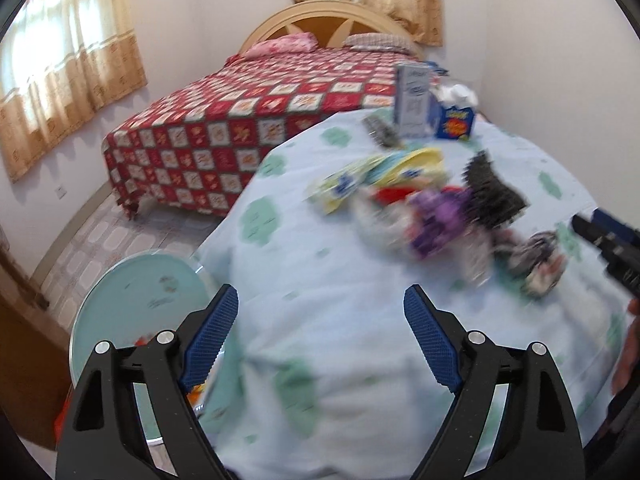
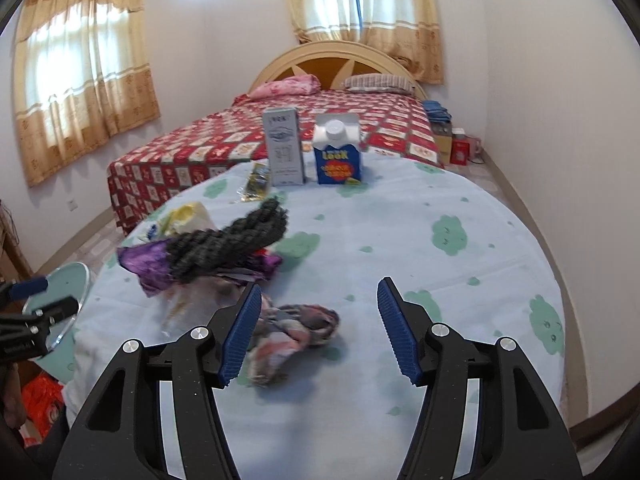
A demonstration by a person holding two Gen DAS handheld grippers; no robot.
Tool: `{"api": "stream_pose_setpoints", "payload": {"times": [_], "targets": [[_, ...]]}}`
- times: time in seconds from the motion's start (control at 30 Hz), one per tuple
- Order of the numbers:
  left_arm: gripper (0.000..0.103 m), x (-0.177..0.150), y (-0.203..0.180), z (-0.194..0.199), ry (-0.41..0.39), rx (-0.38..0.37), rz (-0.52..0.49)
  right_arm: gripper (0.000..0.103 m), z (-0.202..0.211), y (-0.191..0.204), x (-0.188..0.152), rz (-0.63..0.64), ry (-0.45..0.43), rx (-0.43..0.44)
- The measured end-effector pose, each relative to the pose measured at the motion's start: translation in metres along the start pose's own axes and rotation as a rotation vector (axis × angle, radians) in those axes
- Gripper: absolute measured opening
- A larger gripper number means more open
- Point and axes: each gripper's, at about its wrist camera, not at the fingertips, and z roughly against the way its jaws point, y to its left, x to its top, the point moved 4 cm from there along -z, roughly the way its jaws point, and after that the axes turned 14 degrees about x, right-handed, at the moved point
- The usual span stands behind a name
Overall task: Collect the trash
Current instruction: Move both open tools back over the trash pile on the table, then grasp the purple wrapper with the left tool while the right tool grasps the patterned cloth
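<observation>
Right gripper (image 2: 320, 330) spread over the crumpled wrapper (image 2: 298, 330) near the table's (image 2: 460, 300) front edge, left gripper (image 1: 320, 344) also agape and empty, so I drop straight and pinch its middle.

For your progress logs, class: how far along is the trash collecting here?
Done: nothing visibly collected. In hand: nothing; the left gripper and right gripper both have open, empty jaws. Left: the crumpled wrapper, purple wrapper, yellow packet and blue carton remain on the table.

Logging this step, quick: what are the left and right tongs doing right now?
Left tongs: open, holding nothing, over the tablecloth.
Right tongs: open, holding nothing, crumpled wrapper lying between them.
</observation>
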Motion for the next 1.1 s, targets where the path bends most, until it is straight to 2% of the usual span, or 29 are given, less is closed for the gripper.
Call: {"api": "stream_pose_setpoints", "payload": {"times": [0.13,0.33,0.4,0.47,0.53,0.57,0.67,0.8,1.0,1.07,1.1], "targets": [[0.084,0.013,-0.023,0.001,-0.011,-0.018,-0.012,0.06,-0.003,-0.016,-0.002,-0.035,0.015,-0.034],[0.081,0.03,-0.049,-0.01,-0.021,-0.031,-0.027,0.06,-0.004,-0.021,-0.005,-0.066,0.022,-0.003],[0.07,0.033,-0.059,-0.019,-0.01,-0.042,-0.041,0.06,-0.006,-0.017,-0.006,-0.059,0.03,0.006],[0.049,0.033,-0.065,-0.028,0.015,-0.068,-0.046,0.06,-0.011,-0.014,-0.009,-0.058,0.047,0.018],[0.036,0.032,-0.069,-0.035,0.042,-0.098,-0.05,0.06,-0.015,-0.011,-0.011,-0.055,0.061,0.023],[0.024,0.031,-0.071,-0.035,0.045,-0.106,-0.056,0.06,-0.017,-0.01,-0.013,-0.057,0.071,0.03],[0.017,0.029,-0.073,-0.028,0.028,-0.124,-0.074,0.06,-0.018,-0.007,-0.013,-0.057,0.076,0.046],[0.015,0.031,-0.069,-0.015,-0.001,-0.135,-0.074,0.06,-0.021,-0.002,-0.015,-0.049,0.089,0.054],[0.014,0.038,-0.047,0.024,-0.086,-0.152,-0.052,0.06,-0.027,0.0,-0.019,-0.045,0.129,0.06],[0.014,0.038,-0.042,0.031,-0.093,-0.149,-0.047,0.056,-0.03,0.0,-0.021,-0.044,0.149,0.07],[0.014,0.036,-0.037,0.033,-0.097,-0.144,-0.041,0.05,-0.032,0.0,-0.022,-0.045,0.156,0.075]]}}
